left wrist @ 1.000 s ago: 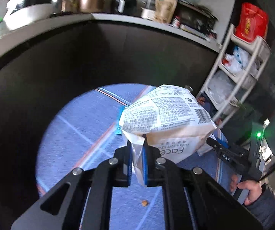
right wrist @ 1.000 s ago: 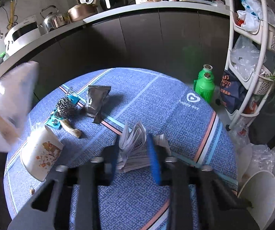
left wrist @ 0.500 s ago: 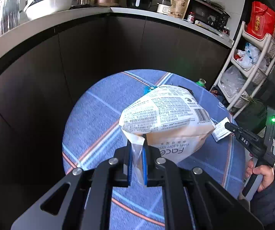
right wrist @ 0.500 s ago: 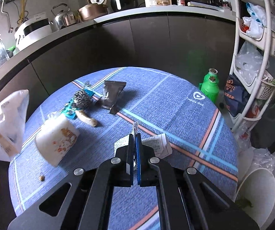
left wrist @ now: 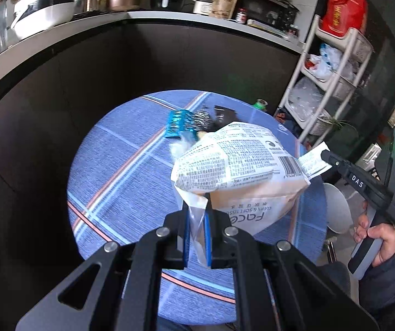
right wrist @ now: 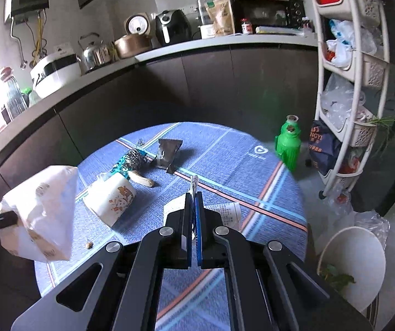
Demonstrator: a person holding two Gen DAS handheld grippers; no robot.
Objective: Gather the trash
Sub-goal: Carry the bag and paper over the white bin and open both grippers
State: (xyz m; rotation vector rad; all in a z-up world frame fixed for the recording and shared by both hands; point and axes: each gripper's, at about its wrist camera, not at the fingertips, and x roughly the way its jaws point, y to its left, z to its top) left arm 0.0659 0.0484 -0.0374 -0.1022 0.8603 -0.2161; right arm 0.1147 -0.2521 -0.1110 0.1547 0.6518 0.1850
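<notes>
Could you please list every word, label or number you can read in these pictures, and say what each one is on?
"Face" and "CLEAN & SOFT TISSU", cut off: tissue pack, seen upside down.
"DAS": right gripper, on its side.
"NGYI", partly hidden: dark bag by the rack.
Heart logo with small words: tablecloth, too blurred to read.
Pack's fine print, barcode digits, receipt, red bag: too small or blurred.

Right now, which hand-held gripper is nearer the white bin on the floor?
Right. The right hand-held gripper, shut on a receipt, hangs over the table's side by the white bin. The left hand-held gripper, holding the tissue pack, is farther across.
</notes>
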